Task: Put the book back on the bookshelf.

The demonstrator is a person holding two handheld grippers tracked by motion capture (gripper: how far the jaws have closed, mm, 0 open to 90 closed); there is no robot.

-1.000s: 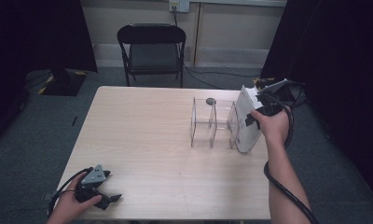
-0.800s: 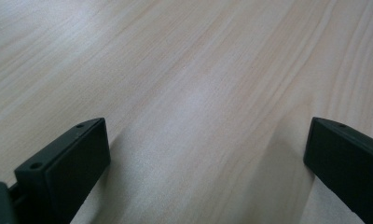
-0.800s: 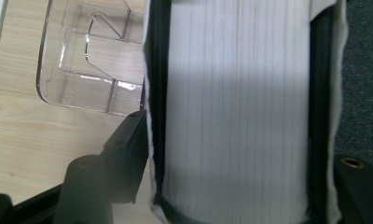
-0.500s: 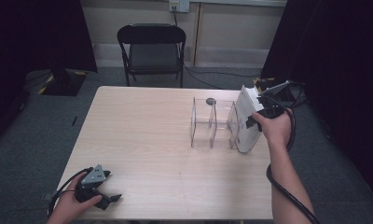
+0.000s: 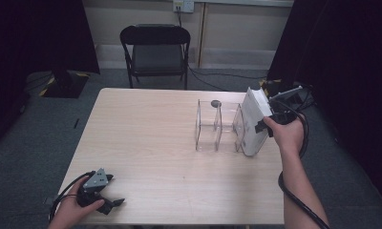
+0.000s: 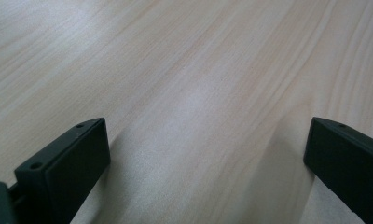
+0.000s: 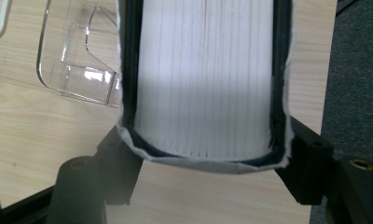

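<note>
A thick white book [image 5: 252, 121] stands on its edge at the table's right side, leaning against the right end of a clear acrylic rack [image 5: 217, 128]. My right gripper [image 5: 266, 124] reaches around it from the right. In the right gripper view the book [image 7: 205, 84] sits between the two jaws of my right gripper [image 7: 208, 173], its page edges facing me. The jaws have just been opening and stand close beside the covers without squeezing them. My left gripper [image 5: 113, 192] rests open near the table's front left corner. In its own view my left gripper [image 6: 208, 154] has bare wood between its jaws.
The light wooden table [image 5: 146, 133] has dark carpet beyond its right edge [image 7: 357, 70]. A small dark round thing [image 5: 216, 103] lies just behind the rack. A black folding chair [image 5: 155, 47] stands beyond the far edge. The rack's clear base [image 7: 77, 70] lies left of the book.
The right hand has edged slightly to the right beside the book. The book, the rack and the left gripper have kept still.
</note>
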